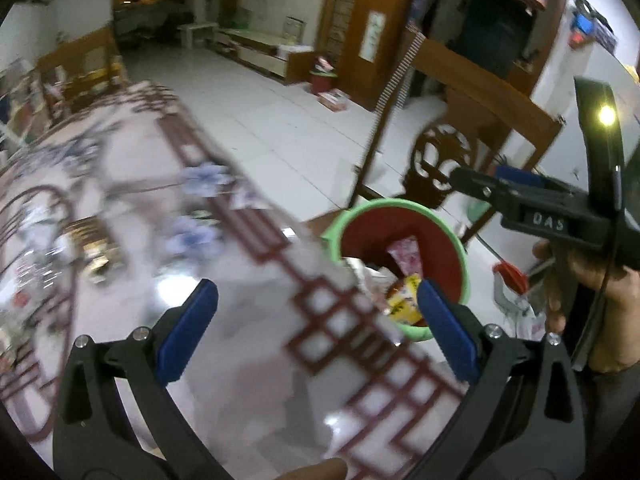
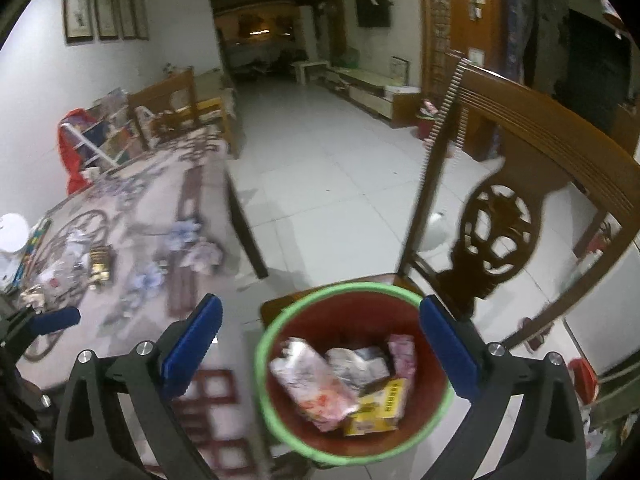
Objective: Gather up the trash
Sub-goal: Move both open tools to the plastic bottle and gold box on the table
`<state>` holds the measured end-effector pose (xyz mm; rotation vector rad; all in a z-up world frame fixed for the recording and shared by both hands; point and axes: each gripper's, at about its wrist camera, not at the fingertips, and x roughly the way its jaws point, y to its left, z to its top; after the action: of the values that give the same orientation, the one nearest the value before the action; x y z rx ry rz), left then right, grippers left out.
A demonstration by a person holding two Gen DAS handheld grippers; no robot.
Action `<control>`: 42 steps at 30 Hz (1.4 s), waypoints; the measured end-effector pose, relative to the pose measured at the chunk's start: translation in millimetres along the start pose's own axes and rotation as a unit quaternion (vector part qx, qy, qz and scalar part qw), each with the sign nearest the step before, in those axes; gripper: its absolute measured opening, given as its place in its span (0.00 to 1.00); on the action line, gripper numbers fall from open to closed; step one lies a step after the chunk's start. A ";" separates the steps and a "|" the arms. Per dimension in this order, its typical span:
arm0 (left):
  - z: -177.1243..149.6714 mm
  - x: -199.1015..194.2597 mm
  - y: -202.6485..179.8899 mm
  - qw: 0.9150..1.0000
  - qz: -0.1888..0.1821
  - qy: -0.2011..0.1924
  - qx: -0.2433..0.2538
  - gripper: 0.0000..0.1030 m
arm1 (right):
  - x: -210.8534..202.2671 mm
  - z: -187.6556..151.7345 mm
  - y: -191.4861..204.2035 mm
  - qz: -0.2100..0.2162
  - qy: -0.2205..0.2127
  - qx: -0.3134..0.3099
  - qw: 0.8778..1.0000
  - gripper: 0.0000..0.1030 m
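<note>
Beside the table (image 2: 224, 364) we see the red bin (image 2: 352, 376) with a green rim, on a chair (image 2: 532, 184), full of wrappers (image 2: 320, 384). Our right gripper (image 2: 320, 340) and left gripper (image 1: 316, 320) are both wide apart and hold nothing. More crumpled trash (image 2: 192, 248) lies on the table.

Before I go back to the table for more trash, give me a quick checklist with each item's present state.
1. Left hand-held gripper empty, jaws wide: ok.
2. Right hand-held gripper empty, jaws wide: ok.
3. Red bin with green rim upright on the wooden chair: ok.
4. Dropped wrappers inside the bin, including the yellow packet: ok.
5. Room left in the bin: ok, wrappers lie well below the rim.
6. Crumpled paper left on the table: not ok, several pieces remain.
7. Exact shape of the next piece: cannot tell, the view is blurred.
</note>
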<state>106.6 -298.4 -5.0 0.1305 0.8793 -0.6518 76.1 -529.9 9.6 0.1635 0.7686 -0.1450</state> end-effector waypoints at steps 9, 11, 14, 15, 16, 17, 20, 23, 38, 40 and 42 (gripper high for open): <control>-23.1 -79.5 84.4 0.994 0.076 -0.038 -0.071 0.95 | -3.9 6.6 104.6 0.061 -0.002 -0.064 0.996 0.93; -32.2 -93.4 104.7 0.991 0.094 -0.040 -0.087 0.95 | -1.9 6.1 131.4 0.078 0.002 -0.080 0.994 0.93; -44.5 -110.3 130.0 0.987 0.113 -0.042 -0.105 0.95 | 1.7 2.8 167.0 0.100 0.012 -0.106 0.989 0.93; -49.9 -117.1 139.6 0.986 0.119 -0.042 -0.111 0.95 | 3.5 1.2 177.0 0.107 0.016 -0.112 0.988 0.93; -54.3 -121.5 146.2 0.985 0.124 -0.043 -0.115 0.95 | 3.8 -1.5 186.8 0.114 0.019 -0.118 0.986 0.93; -60.1 -129.4 158.0 0.983 0.132 -0.045 -0.122 0.95 | 6.0 -3.5 200.6 0.123 0.024 -0.129 0.984 0.93; -71.3 -145.3 184.9 0.977 0.149 -0.048 -0.142 0.95 | 12.2 -7.3 231.9 0.135 0.032 -0.159 0.977 0.93; -81.3 -158.0 212.7 0.972 0.168 -0.049 -0.157 0.95 | 22.9 -8.3 257.9 0.138 0.040 -0.189 0.971 0.93; -106.0 -118.0 309.0 0.946 0.189 0.000 -0.264 0.95 | 100.4 -4.1 310.4 0.138 0.100 -0.204 0.964 0.93; -105.6 -112.0 316.4 0.941 0.194 0.000 -0.278 0.95 | 109.5 -3.3 312.1 0.133 0.102 -0.206 0.964 0.93; -104.6 -108.6 322.9 0.937 0.196 -0.004 -0.289 0.95 | 121.7 -2.0 313.1 0.131 0.108 -0.202 0.965 0.93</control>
<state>173.4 49.9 -40.2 -0.2239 0.9700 -0.0063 220.6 -232.0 -47.8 -0.1094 0.9694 0.2858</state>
